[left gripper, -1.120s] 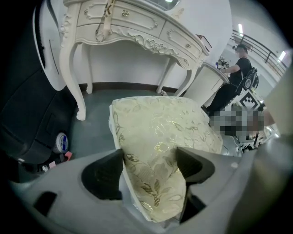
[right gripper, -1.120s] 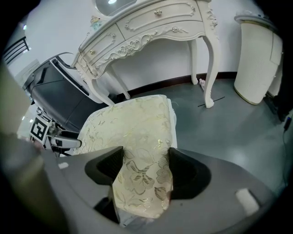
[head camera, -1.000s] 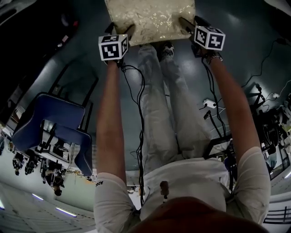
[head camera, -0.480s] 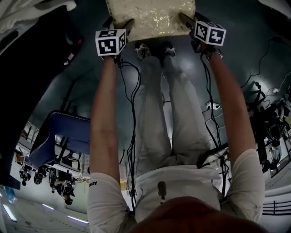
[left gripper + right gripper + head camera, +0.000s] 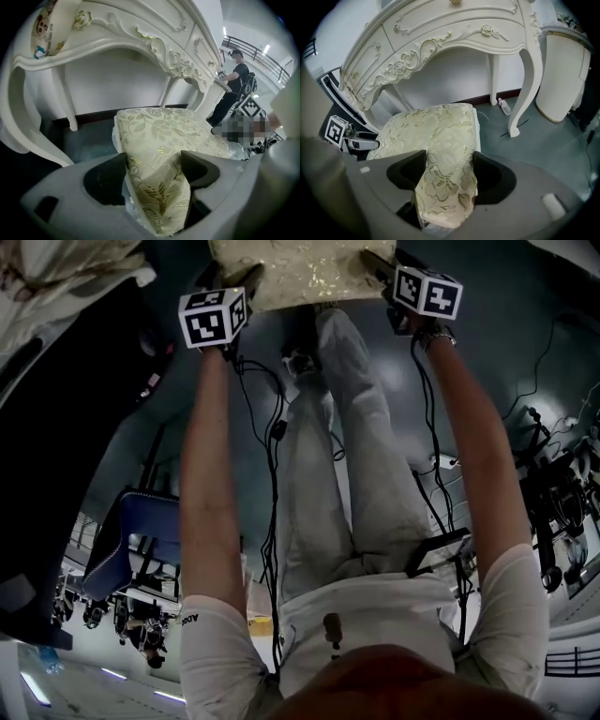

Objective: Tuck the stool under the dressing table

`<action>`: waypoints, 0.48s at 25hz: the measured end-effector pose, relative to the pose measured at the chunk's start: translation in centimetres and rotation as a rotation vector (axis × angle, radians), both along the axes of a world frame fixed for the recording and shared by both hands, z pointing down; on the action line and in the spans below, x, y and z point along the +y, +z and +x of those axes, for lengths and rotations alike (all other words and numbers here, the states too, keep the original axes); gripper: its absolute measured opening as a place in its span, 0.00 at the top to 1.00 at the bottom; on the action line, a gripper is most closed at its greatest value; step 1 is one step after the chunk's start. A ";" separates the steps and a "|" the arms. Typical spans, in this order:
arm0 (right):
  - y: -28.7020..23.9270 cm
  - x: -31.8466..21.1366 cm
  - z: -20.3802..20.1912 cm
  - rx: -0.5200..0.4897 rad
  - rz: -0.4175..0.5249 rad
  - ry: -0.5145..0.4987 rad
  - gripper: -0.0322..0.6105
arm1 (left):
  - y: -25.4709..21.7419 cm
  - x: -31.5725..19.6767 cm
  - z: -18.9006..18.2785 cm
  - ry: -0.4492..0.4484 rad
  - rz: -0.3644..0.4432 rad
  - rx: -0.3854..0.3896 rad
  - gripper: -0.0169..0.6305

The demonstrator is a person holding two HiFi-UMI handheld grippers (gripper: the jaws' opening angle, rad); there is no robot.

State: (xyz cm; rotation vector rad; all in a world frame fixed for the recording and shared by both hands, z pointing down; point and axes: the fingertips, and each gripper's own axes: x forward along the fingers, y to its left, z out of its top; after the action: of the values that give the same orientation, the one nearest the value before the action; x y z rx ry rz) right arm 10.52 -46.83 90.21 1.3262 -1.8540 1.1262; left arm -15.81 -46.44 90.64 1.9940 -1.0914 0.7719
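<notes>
We can read no text for certain; the small print on the left shirt sleeve (image 5: 214, 638) is too tiny to make out.

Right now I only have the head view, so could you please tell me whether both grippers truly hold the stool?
Observer: Yes. The left gripper has its fingers closed on a corner of the stool.
Operator: And the right one?
Observer: The right gripper pinches another corner the same way.
Operator: Anything in the path?
Observer: What looks like a small bottle lies on the floor beside a dressing table leg, right of the stool.
</notes>
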 end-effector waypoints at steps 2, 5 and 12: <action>0.0 -1.8 -0.2 0.000 0.007 -0.011 0.44 | -0.1 -1.5 -0.2 -0.020 0.016 0.000 0.40; -0.1 -4.5 -0.2 -0.006 0.033 -0.029 0.44 | -0.1 -3.5 -0.1 -0.039 0.025 0.011 0.40; -0.2 -10.0 0.1 -0.011 0.082 -0.081 0.44 | -0.1 -7.2 0.3 -0.100 0.085 0.058 0.39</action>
State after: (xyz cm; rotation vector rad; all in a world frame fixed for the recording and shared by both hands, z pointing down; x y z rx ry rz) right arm 10.63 -56.81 90.03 1.2799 -1.9624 1.0273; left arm -15.48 -53.63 90.50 2.0029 -1.1970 0.6212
